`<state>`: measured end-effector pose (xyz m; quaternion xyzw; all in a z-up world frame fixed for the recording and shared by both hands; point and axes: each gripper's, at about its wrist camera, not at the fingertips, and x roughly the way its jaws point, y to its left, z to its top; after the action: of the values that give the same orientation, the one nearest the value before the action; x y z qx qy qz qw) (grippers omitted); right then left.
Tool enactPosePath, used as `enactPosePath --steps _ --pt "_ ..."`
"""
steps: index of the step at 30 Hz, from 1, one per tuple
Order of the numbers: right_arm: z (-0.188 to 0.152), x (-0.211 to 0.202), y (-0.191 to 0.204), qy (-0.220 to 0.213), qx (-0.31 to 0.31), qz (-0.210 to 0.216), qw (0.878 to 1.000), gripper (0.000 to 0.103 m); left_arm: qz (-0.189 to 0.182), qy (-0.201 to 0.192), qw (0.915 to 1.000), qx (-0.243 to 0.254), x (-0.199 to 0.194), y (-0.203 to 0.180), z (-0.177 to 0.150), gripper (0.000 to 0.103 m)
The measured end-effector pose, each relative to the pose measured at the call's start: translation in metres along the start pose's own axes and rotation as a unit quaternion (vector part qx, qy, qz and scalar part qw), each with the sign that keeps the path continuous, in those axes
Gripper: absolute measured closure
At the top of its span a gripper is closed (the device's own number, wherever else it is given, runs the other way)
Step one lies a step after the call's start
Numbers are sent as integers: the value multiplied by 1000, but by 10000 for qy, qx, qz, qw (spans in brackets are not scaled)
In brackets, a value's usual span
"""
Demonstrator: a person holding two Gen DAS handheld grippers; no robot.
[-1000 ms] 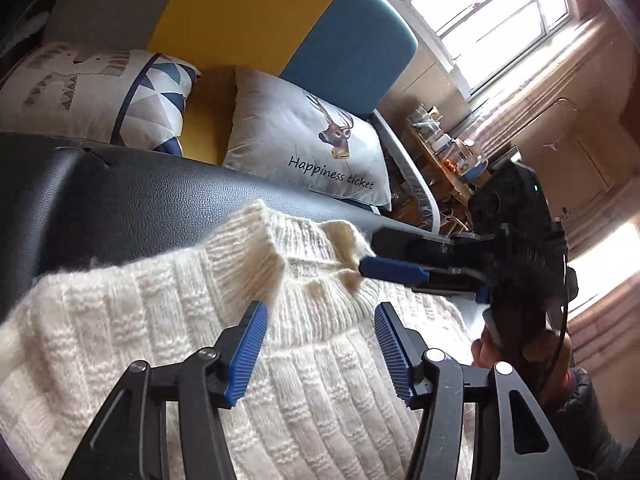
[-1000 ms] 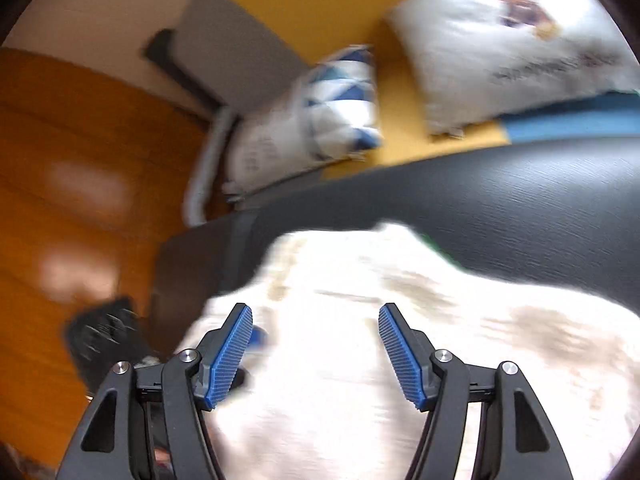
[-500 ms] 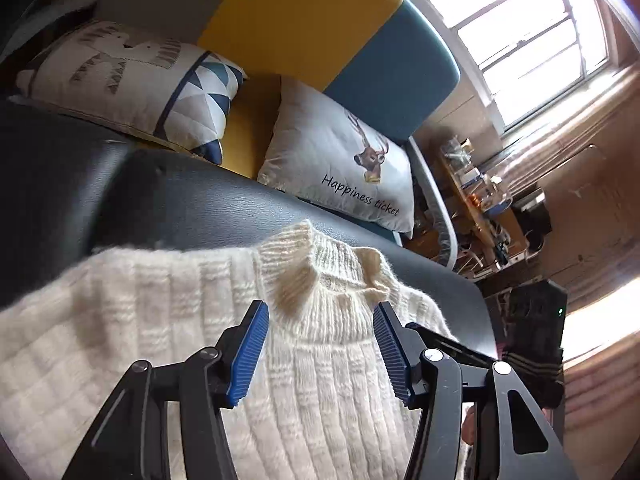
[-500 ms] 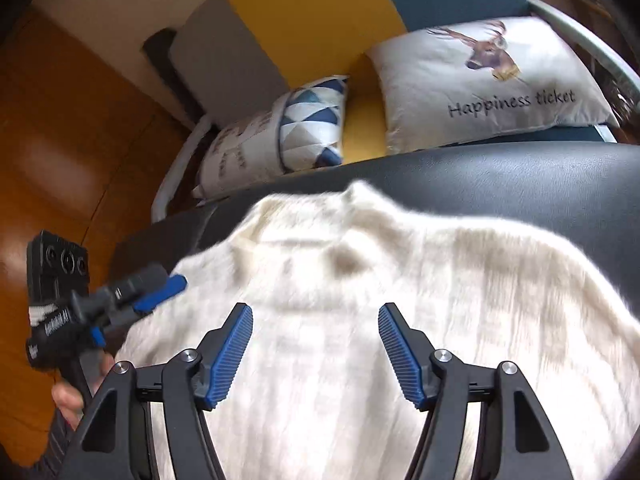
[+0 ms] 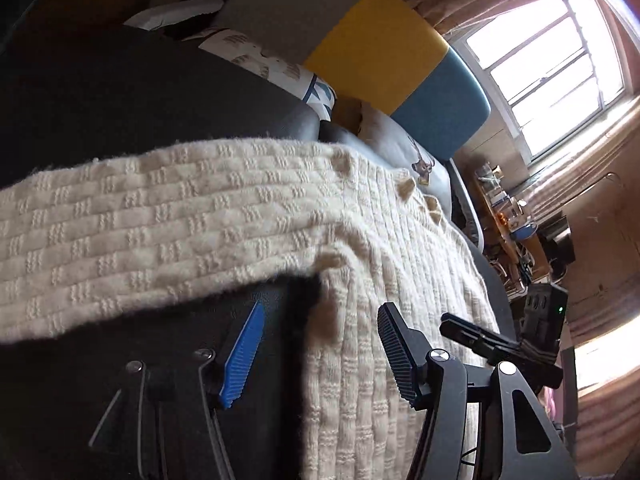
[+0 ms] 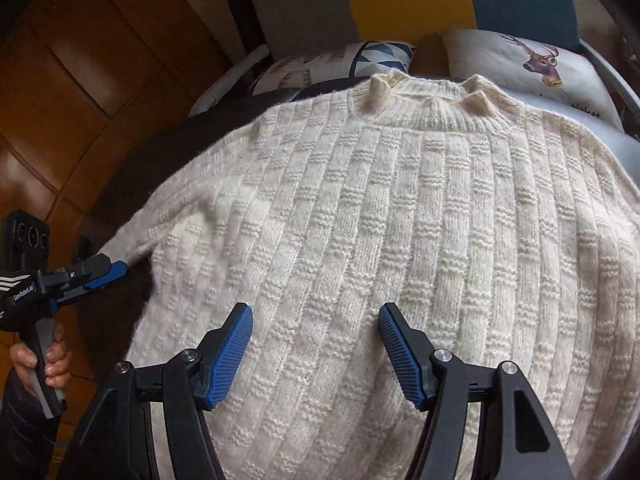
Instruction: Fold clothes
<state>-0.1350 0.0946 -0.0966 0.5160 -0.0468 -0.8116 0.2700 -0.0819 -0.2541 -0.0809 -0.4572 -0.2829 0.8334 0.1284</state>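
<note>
Your left gripper [image 5: 318, 354] has swung from the collar down to the sweater's [image 6: 400, 232] left side, jaws apart, just under the outstretched sleeve [image 5: 160, 224]; this looks like lining up a sleeve fold. Your right gripper [image 6: 316, 354] hovers jaws apart and empty over the chest. The sweater lies spread flat on the black bench [image 5: 120, 100], with bare bench left of the sleeve, pillows [image 6: 532, 64] beyond the collar.
</note>
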Motion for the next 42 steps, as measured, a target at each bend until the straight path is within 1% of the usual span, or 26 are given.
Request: enactPosePath --steps 3,6,7,8,9,10,11,13,14,18,19,22,24,25,26,27,28,30,33,34,35,36,37,39,41,42 --pt "1 2 3 11 18 -254 9997 36 94 107 9999 87 15 0 -7 43" --pt "5 9 -2 -11 111 -430 9990 36 -13 186 9998 110 36 -6 0 43" --pt "5 11 -4 -69 82 -503 9987 36 -10 197 9997 116 38 -10 0 51" --pt "4 12 -5 -126 52 -576 9982 36 -4 212 9997 122 40 -14 0 91" --pt "4 14 -7 -191 4 -668 9976 36 -86 149 9998 84 37 -16 -2 97" --pt "3 16 -7 -272 -92 -798 9964 36 -192 64 9998 35 31 -19 -4 96" --pt "1 17 -7 -360 -204 -886 9952 36 -173 26 9998 3 27 -19 -9 96" --pt "-6 20 -4 -612 -519 -1045 9913 36 179 152 9997 -66 30 -12 -21 96" --pt "-8 21 -3 -668 -589 -1087 9901 35 174 166 9995 -183 31 -5 -23 96" --pt "-5 21 -4 -696 -606 -1085 9898 34 -91 193 9968 -775 31 21 -21 88" --pt "-5 20 -5 -710 -589 -1053 9902 33 -174 207 9958 -869 29 23 -20 88" --pt "-5 19 -8 -749 -533 -955 9912 33 202 -69 9969 -760 -5 29 -24 80" --pt "-6 18 -9 -763 -506 -891 9918 32 485 -270 9962 -669 -28 32 -27 71" --pt "-6 18 -9 -767 -501 -863 9920 31 724 -415 9940 -703 -46 42 -26 65" --pt "-7 18 -9 -771 -496 -835 9923 31 989 -572 9906 -758 -66 54 -26 59" --pt "-7 18 -8 -772 -495 -814 9924 30 1316 -723 9846 -891 -87 71 -23 57" --pt "-8 18 -8 -770 -507 -811 9924 29 1691 -887 9760 -1048 -107 91 -20 55" --pt "-8 18 -6 -762 -535 -819 9923 27 2471 -1167 9517 -1396 -145 135 -16 52" --pt "-9 18 -5 -749 -570 -851 9919 26 3101 -1357 9226 -1851 -186 192 -15 49" --pt "-9 18 -4 -744 -582 -869 9917 26 3244 -1376 9158 -1928 -194 204 -14 49" --pt "-9 18 -3 -738 -595 -889 9915 26 3351 -1395 9114 -1938 -199 212 -12 49" --pt "-9 19 -3 -731 -610 -908 9913 25 3407 -1432 9102 -1872 -201 215 -10 49" --pt "-9 19 -2 -723 -625 -928 9911 25 3394 -1462 9128 -1736 -200 214 -8 49" --pt "-9 20 -1 -707 -659 -972 9906 24 3327 -1411 9230 -1324 -188 208 -1 48" --pt "-9 20 0 -695 -689 -1014 9900 24 3341 -1235 9297 -938 -169 203 6 48" --pt "-9 20 0 -691 -700 -1030 9898 24 3352 -1140 9312 -870 -159 204 9 48"
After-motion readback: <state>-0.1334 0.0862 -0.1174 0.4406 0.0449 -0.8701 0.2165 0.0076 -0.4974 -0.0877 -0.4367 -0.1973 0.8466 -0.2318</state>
